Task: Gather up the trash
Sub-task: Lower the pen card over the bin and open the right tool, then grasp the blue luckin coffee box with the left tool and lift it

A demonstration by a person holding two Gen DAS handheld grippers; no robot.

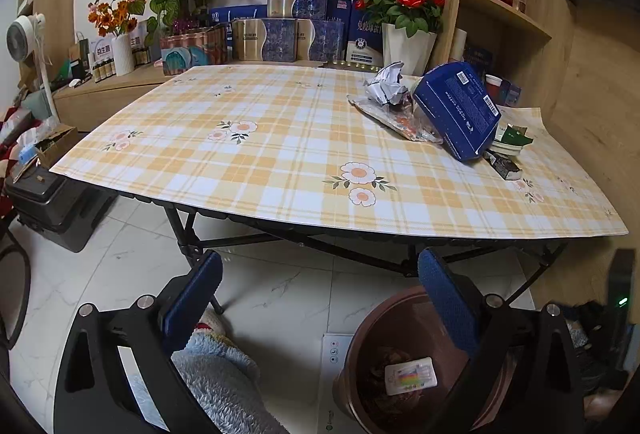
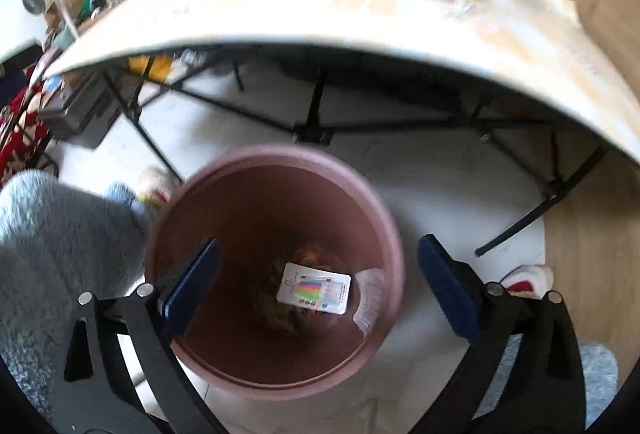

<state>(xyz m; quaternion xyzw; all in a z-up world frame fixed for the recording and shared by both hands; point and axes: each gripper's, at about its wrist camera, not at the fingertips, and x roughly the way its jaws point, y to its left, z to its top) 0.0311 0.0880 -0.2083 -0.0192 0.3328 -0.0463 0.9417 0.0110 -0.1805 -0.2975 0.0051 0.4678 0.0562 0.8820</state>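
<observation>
The right tool (image 2: 318, 290) hangs over a brown bin (image 2: 276, 374) on the floor. Its two blue pads (image 2: 192, 290) stand wide apart and nothing is between them. The right view is blurry. Down in the bin lies a white card with rainbow stripes (image 2: 314, 288). A pale wrapper (image 2: 370, 298) leans on the bin's inside wall, just right of the card. Some brownish scraps (image 2: 280, 314) lie under the card.

The left tool (image 1: 320, 298) is also let go, with its pads spread wide and nothing in them. It hangs near the front edge of the tabletop (image 1: 240, 162), which has a yellow checked cloth with flowers. The same bin shows low on the right in this view.

More trash sits on the far right part of the tabletop. A crumpled paper ball (image 1: 386, 84) rests on a clear plastic bag (image 1: 396, 122). A blue box (image 1: 456, 110) leans tilted just right of them, touching the bag. A small green packet (image 1: 516, 136) and a dark little wrapper (image 1: 504, 166) lie just right of the box.

A fuzzy grey sleeve or trouser leg (image 1: 216, 382) shows low on the left, I cannot tell which
</observation>
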